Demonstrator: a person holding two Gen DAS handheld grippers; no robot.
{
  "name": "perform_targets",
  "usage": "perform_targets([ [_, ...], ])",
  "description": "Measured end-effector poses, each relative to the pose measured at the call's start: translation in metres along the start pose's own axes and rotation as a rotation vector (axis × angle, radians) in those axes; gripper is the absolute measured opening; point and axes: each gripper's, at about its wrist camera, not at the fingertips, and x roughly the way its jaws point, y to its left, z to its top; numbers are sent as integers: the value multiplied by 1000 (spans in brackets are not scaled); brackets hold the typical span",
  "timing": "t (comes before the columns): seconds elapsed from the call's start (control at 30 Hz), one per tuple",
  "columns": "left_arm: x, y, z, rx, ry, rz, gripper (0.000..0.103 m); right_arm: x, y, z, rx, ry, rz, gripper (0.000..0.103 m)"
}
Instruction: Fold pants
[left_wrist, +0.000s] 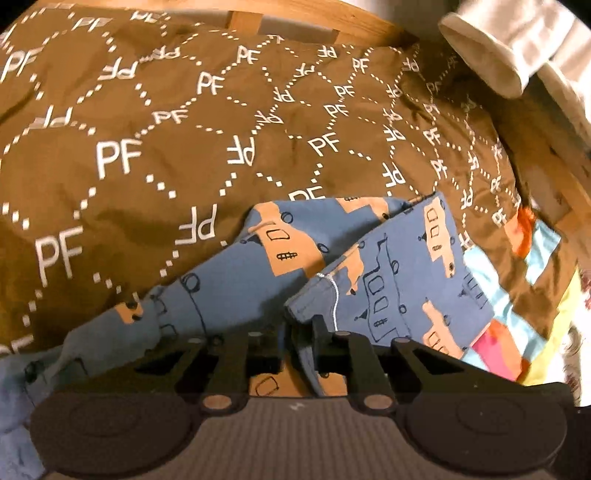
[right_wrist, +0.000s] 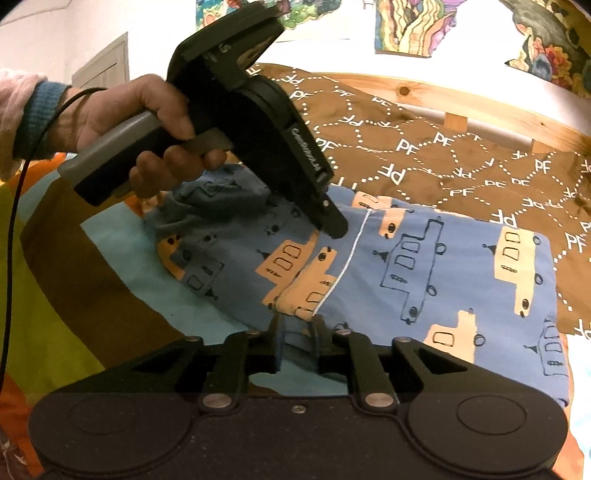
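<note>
The blue pants (left_wrist: 406, 266) with tan vehicle prints lie folded on the bed, one layer over another. My left gripper (left_wrist: 295, 336) has its fingers narrowly parted at the fold's near corner, a strip of the fabric between them. In the right wrist view a hand (right_wrist: 147, 110) holds that left gripper (right_wrist: 334, 227), whose tips rest on the pants (right_wrist: 443, 266) near a white seam. My right gripper (right_wrist: 297, 334) stands at the near edge of the pants, slightly open, with bunched fabric lying loosely between its fingers.
A brown bedcover (left_wrist: 147, 147) printed with "PF" spreads behind the pants. A patchwork blanket (right_wrist: 110, 258) lies under their near side. A wooden bed frame (right_wrist: 480, 107) runs along the back. A white cuff (left_wrist: 487, 55) hangs at upper right. A black cable (right_wrist: 14, 221) trails at left.
</note>
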Motion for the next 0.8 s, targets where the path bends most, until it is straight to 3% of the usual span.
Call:
perform_targets([
  [0.1, -7, 0, -9, 22, -8, 36, 35, -7, -6, 1, -24, -17, -18, 25],
  [0.2, -11, -10, -25, 53, -25, 88, 47, -15, -20, 3, -90, -28, -85, 56],
  [0.23, -12, -13, -32, 48, -35, 89, 57, -16, -27, 5, -120, -32, -122, 70],
  [0.27, -13, -16, -38, 45, -45, 92, 64, -16, -34, 6, -144, -37, -152, 75],
  [0.37, -9, -32, -56, 75, -69, 168, 70, -10, -60, 14, -210, -39, -253, 75],
  [0.5, 9, -49, -71, 142, -27, 314, 72, 10, -95, 28, -234, -56, -340, 77],
  [0.67, 12, -53, -75, 166, -2, 389, 75, 52, -127, 33, -267, 6, -408, 83],
  [0.8, -1, -53, -87, 200, -9, 413, 78, 46, -137, 32, -264, 4, -432, 86],
])
